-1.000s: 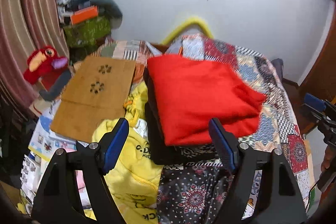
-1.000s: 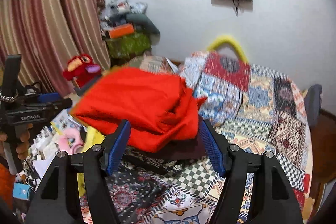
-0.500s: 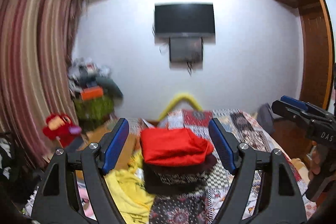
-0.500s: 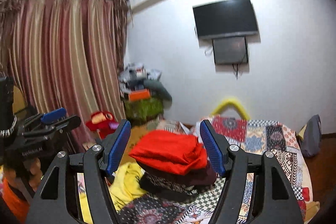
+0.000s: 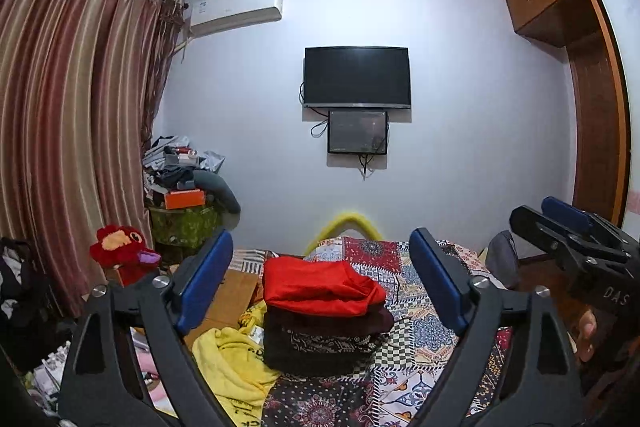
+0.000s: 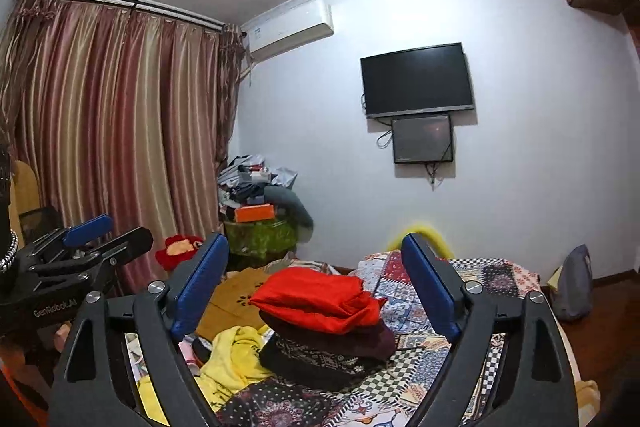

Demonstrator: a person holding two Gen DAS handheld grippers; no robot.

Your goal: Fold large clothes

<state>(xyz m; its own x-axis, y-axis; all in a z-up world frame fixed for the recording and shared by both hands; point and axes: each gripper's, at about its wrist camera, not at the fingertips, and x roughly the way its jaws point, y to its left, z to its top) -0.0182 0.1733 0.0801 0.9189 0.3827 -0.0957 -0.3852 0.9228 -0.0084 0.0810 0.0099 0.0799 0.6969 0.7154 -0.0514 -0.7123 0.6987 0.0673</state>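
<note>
Both grippers withdrew; red garment (image 5: 320, 285) lies beyond opening fingers (image 5: 202, 285)

Both grippers pointing level, jaws opening

The left gripper (image 5: 320, 283) and right gripper (image 6: 316, 283) are spreading their blue pads with nothing between them; fingers (image 5: 586, 335) are wrapping the right handle.
</note>
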